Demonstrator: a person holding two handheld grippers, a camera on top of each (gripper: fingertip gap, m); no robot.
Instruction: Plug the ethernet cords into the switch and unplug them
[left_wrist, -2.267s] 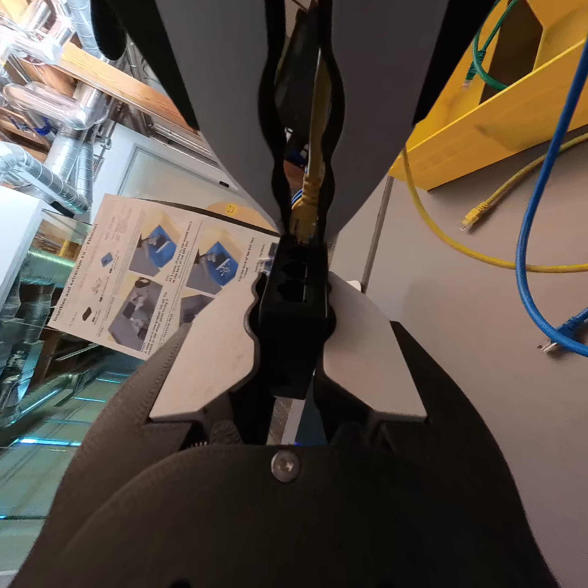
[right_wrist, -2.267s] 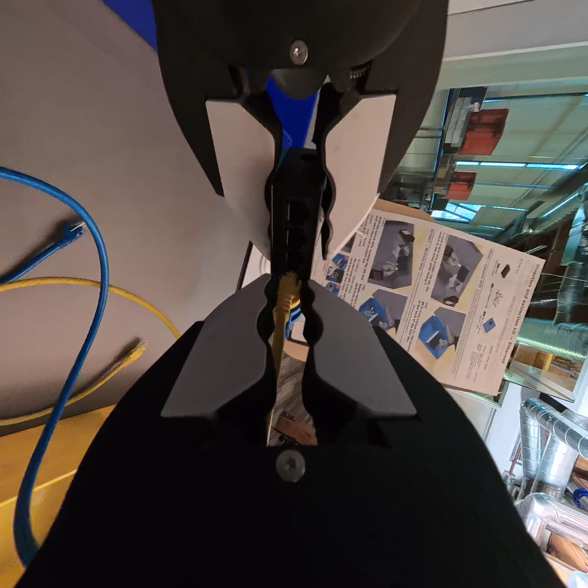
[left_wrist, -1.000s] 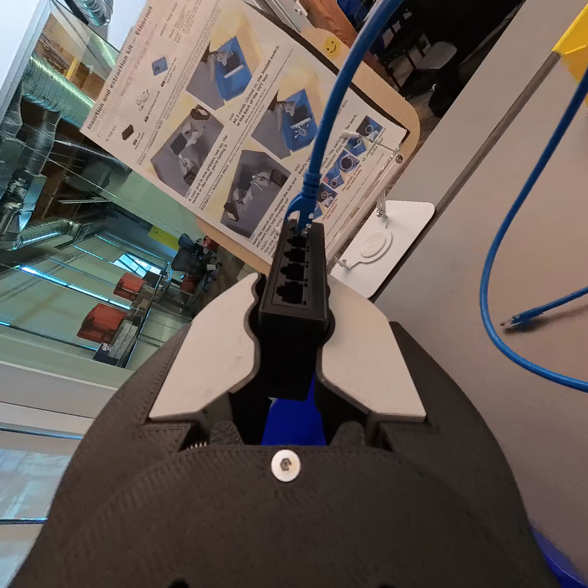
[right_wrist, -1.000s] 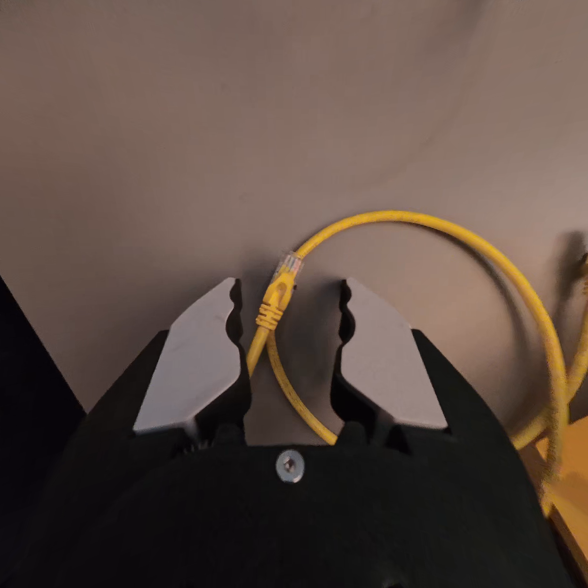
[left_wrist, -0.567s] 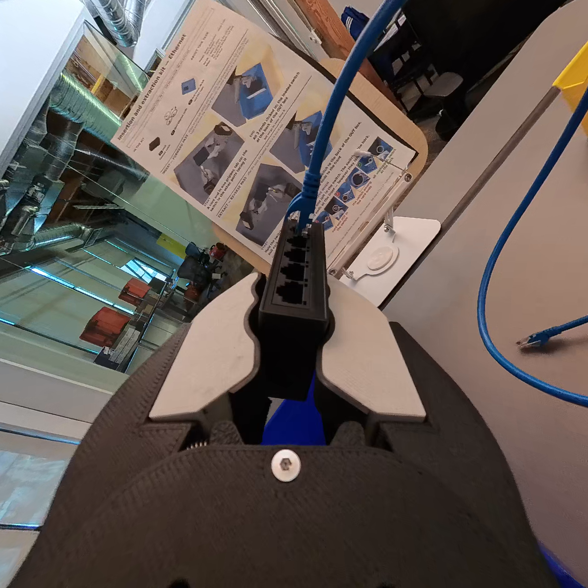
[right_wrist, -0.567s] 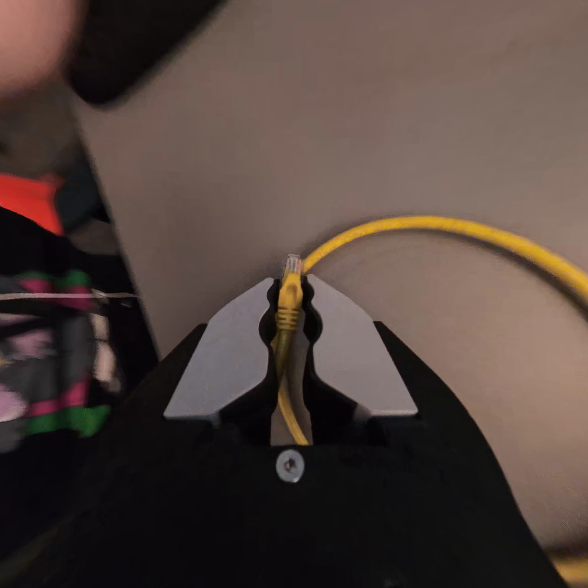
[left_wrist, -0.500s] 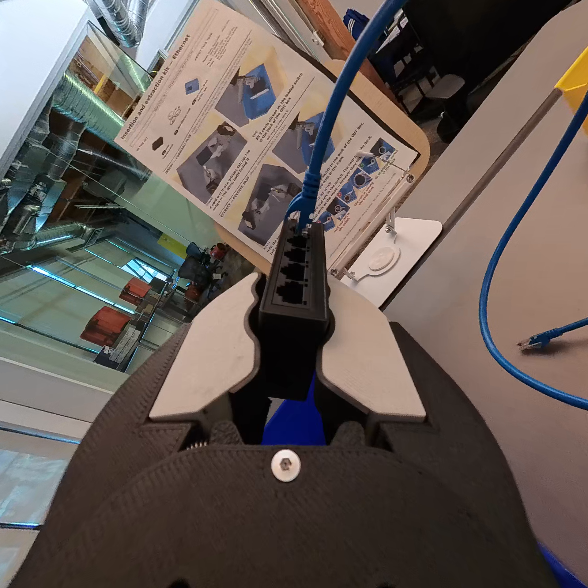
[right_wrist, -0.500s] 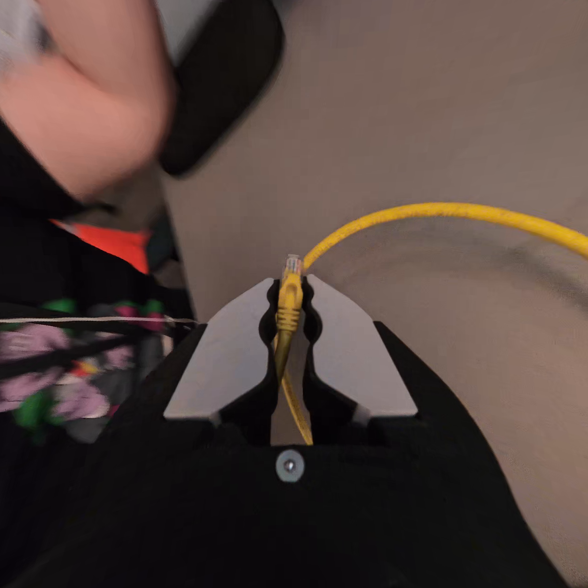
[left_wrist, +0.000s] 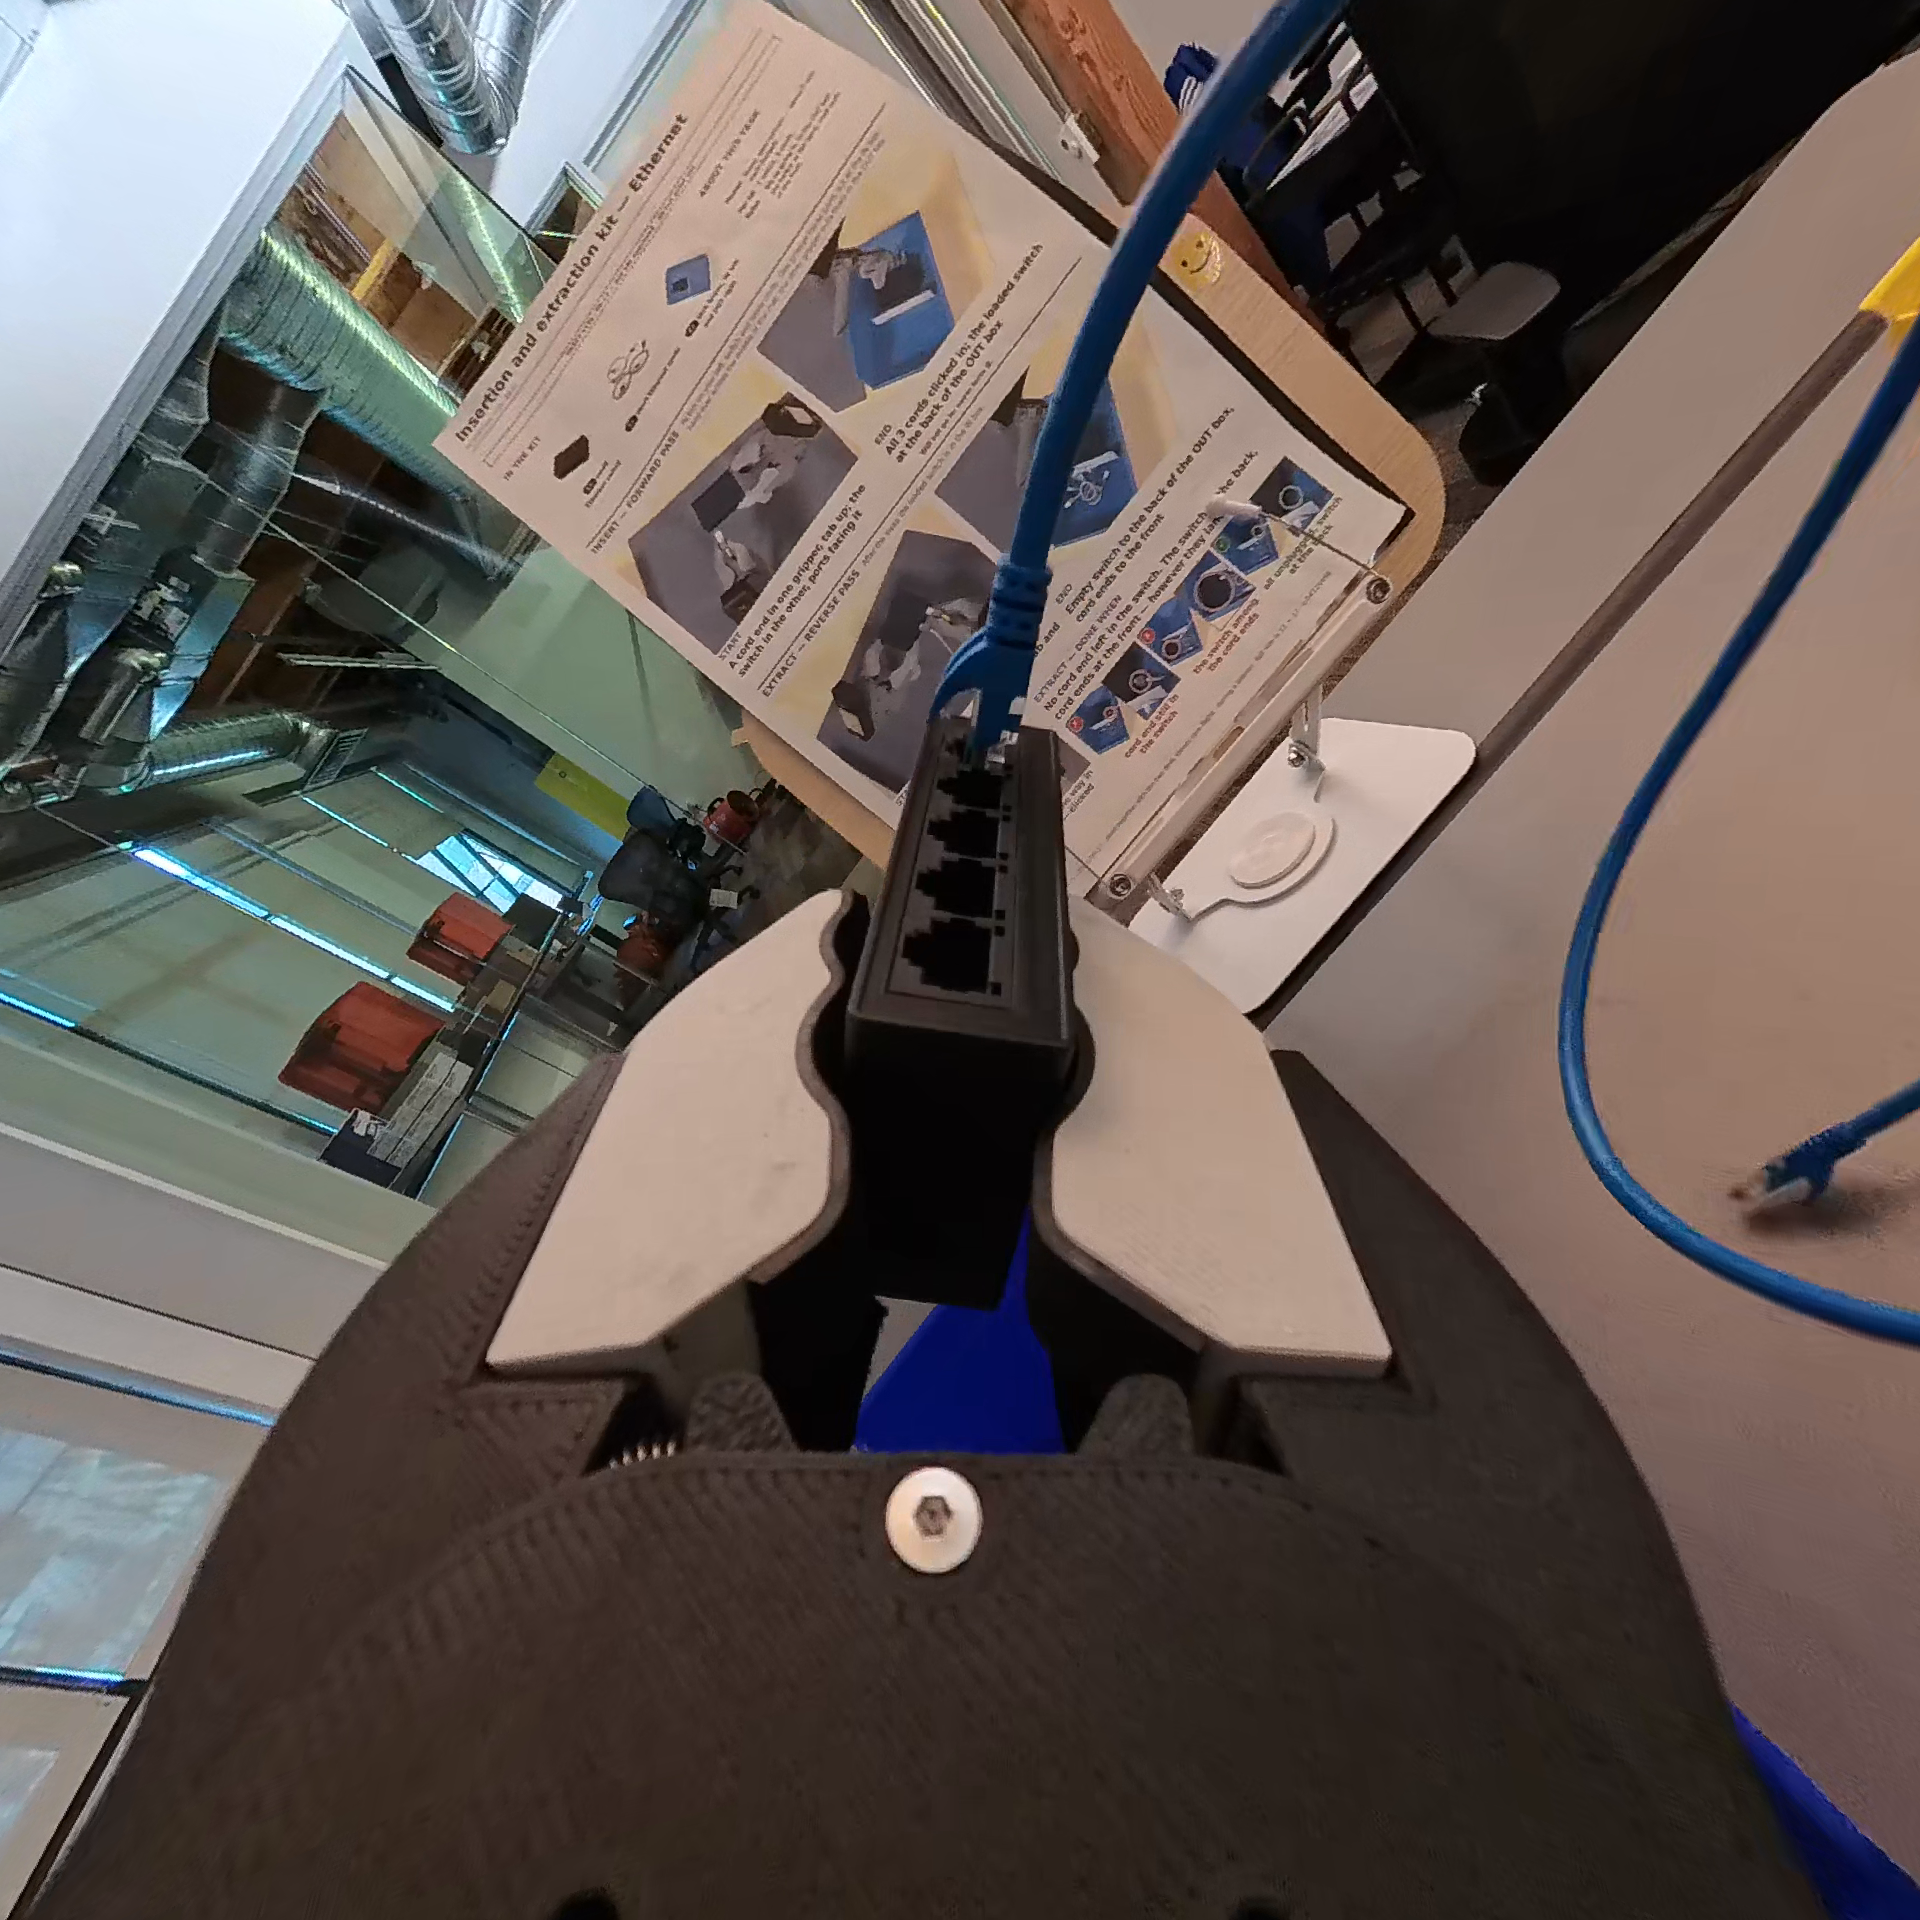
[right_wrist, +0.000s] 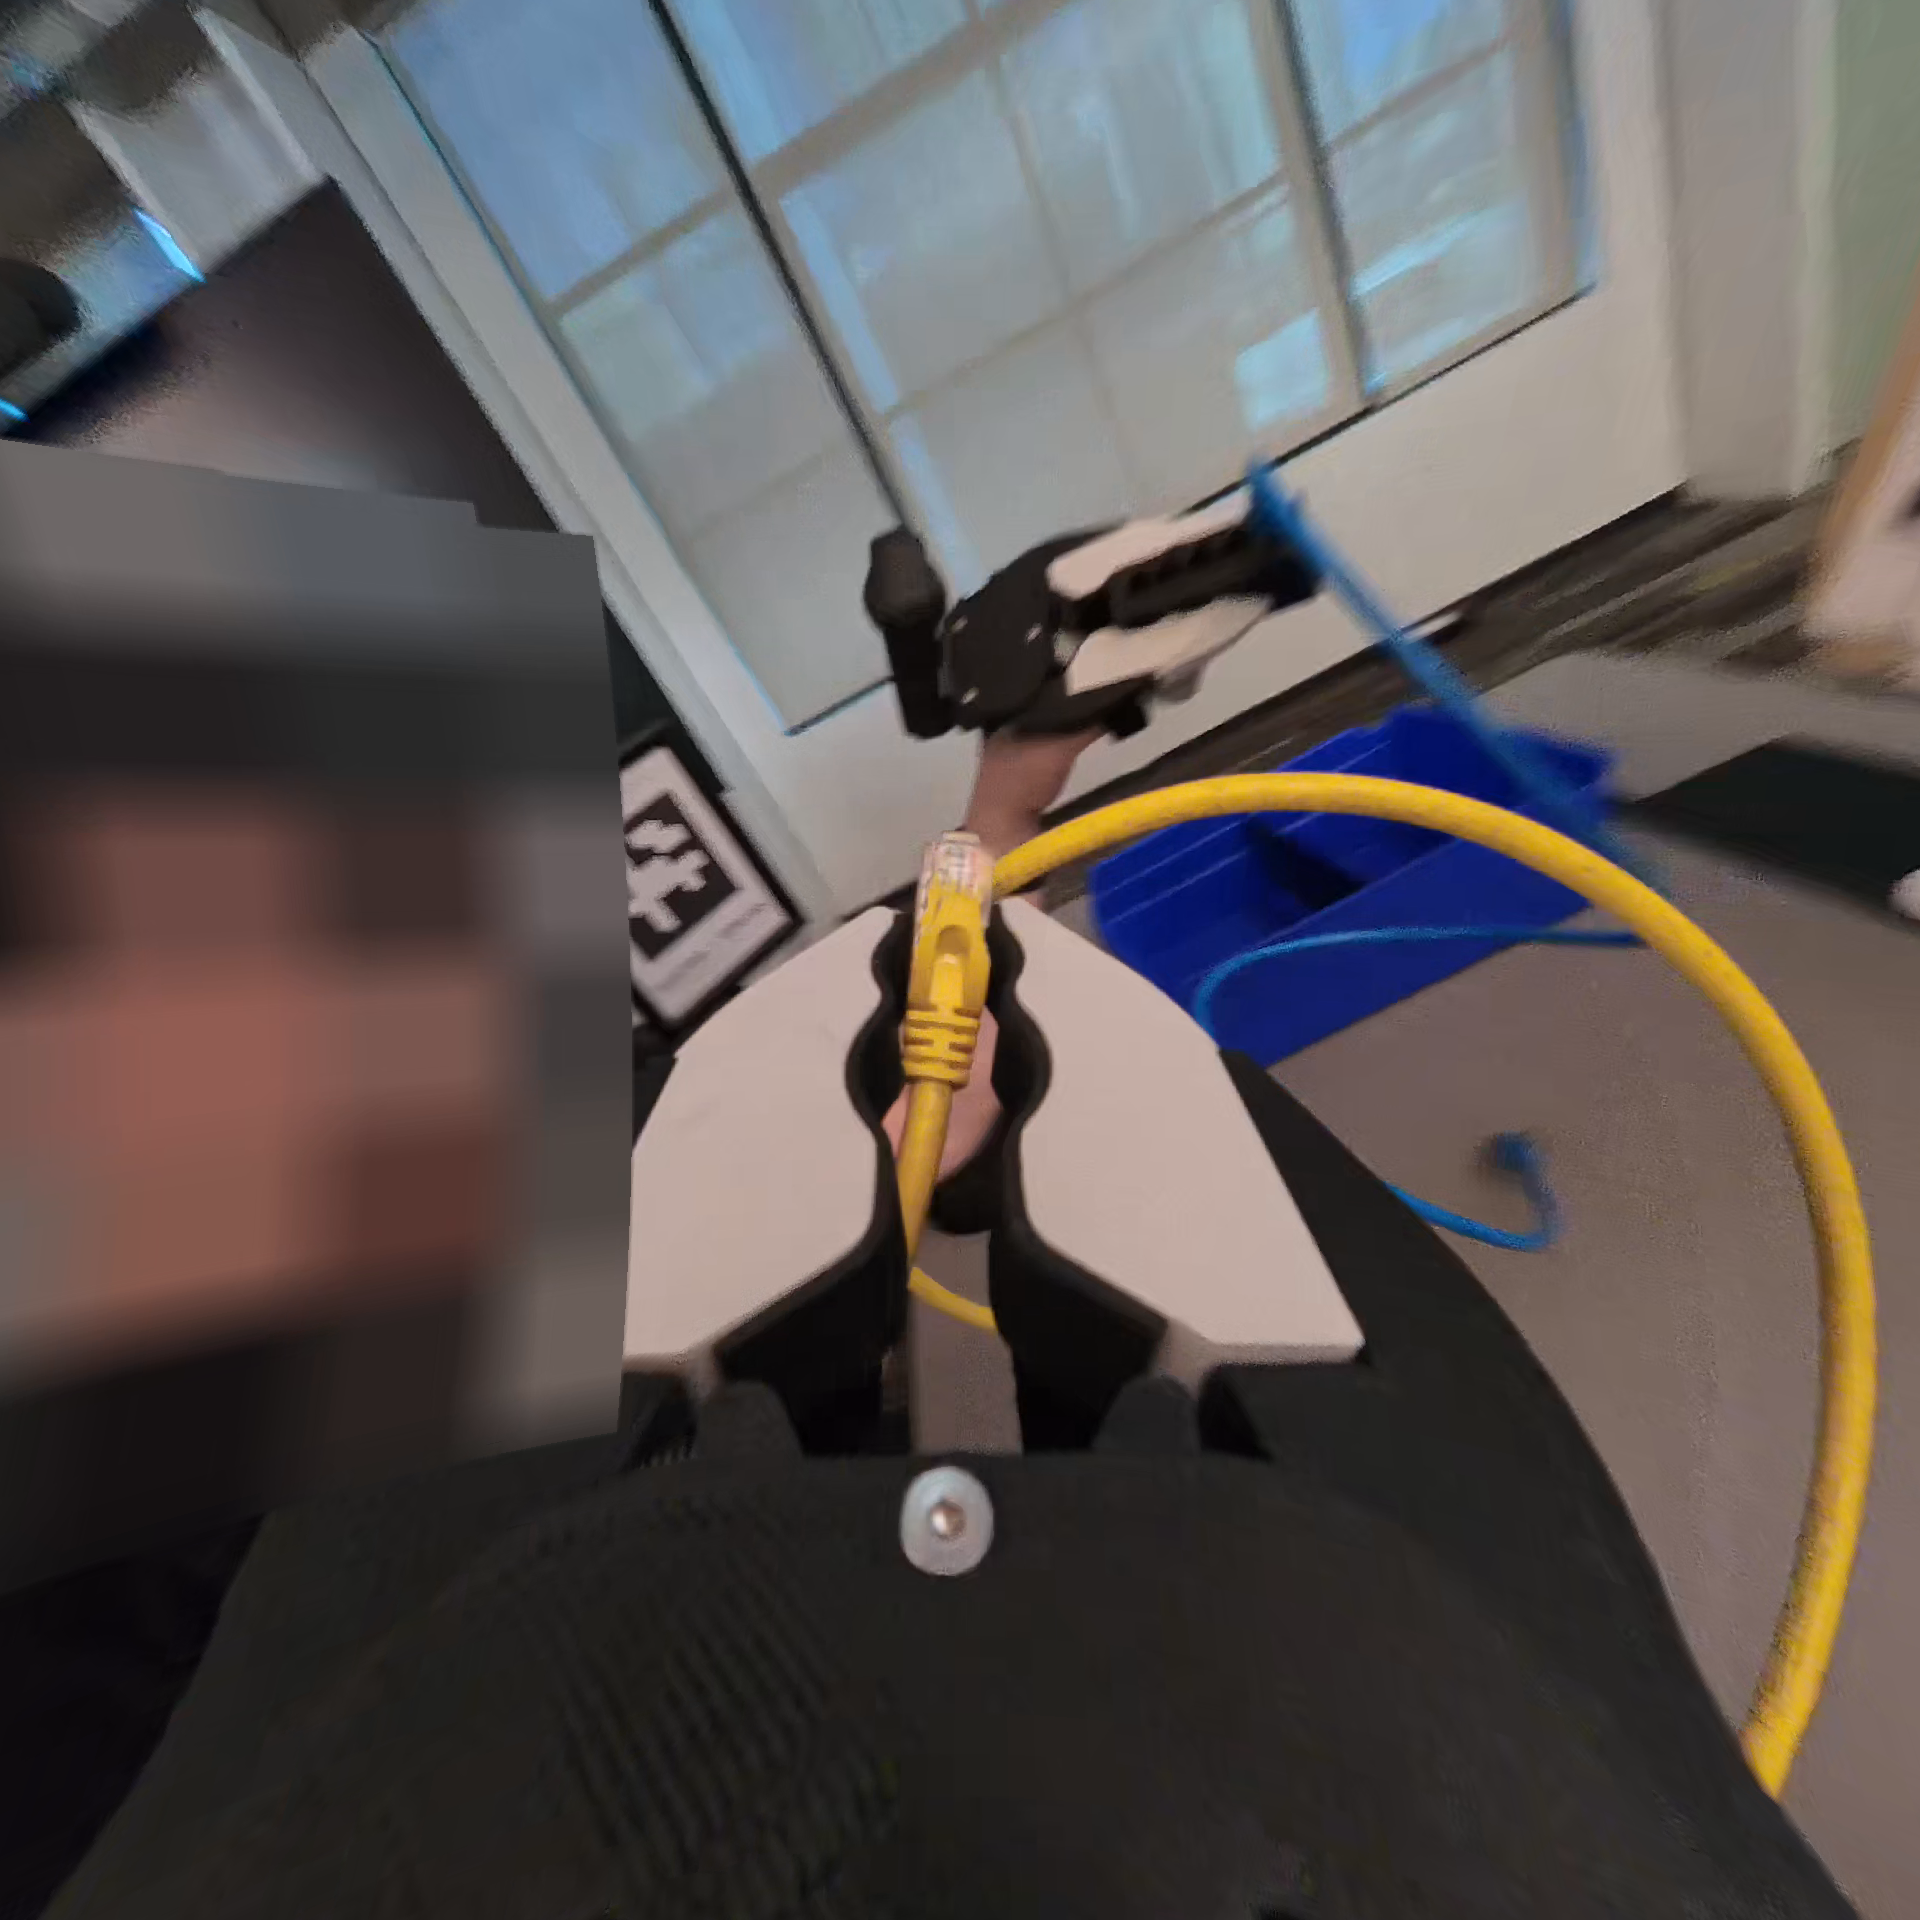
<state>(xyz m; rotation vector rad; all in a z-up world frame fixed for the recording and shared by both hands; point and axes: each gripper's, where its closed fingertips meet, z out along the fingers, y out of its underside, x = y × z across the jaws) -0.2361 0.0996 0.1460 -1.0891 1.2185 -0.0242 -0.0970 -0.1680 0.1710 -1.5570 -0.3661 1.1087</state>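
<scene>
Since a second earlier, the right gripper (right_wrist: 951, 940) had closed on the yellow cord (right_wrist: 943, 997) and lifted it, plug pointing forward along the fingers. The left gripper (left_wrist: 961, 971) clamped the switch (left_wrist: 966, 935), long axis forward, with the blue cord (left_wrist: 1070, 416) in its farthest port.

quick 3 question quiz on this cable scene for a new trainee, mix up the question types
1. True or false: the left gripper holds the black switch.
2. Which cord's plug is clamped in the right gripper? A blue cord B yellow cord C green cord
3. Fill in: the blue cord sits in the switch's ____ port, farthest from the gripper.

Key: 1 true; 2 B, the yellow cord; 3 end.
</scene>
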